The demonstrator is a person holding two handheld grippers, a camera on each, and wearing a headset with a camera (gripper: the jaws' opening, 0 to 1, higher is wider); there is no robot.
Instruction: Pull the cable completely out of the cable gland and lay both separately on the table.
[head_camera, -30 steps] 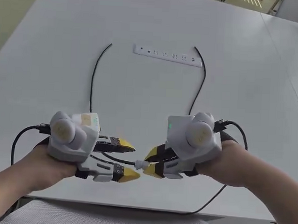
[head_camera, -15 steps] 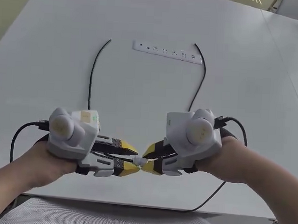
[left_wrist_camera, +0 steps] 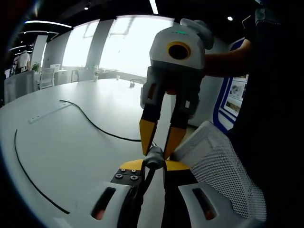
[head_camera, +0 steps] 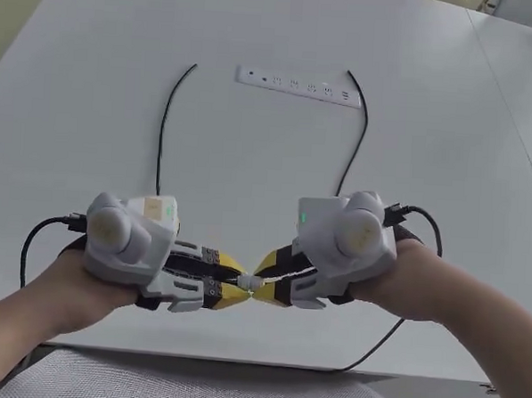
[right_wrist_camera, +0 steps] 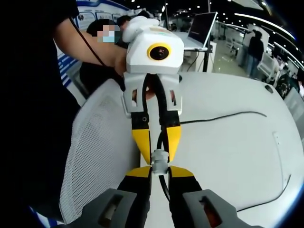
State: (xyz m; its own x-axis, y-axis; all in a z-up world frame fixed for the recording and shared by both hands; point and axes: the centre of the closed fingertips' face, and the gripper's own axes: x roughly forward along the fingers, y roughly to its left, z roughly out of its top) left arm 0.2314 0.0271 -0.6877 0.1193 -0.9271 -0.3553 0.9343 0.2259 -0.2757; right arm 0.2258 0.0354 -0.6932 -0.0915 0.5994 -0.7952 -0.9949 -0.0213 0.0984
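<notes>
Pinching round grey gland (right_wrist_camera: 160, 161), black cable (right_wrist_camera: 163, 184)

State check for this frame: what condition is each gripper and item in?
Left gripper: shut on the cable.
Right gripper: shut on the cable gland.
Cable: threaded through the gland, off the table.
Cable gland: on the cable, between both grippers' jaws.
Power strip: lying flat on the table.

Left gripper (head_camera: 233, 287) and right gripper (head_camera: 267, 279) held tip to tip over near table (head_camera: 250, 162) edge; cable gland (head_camera: 251, 285) lodged between, threaded on cable (right_wrist_camera: 164, 185). Power strip (head_camera: 299, 87) laid across far side.
</notes>
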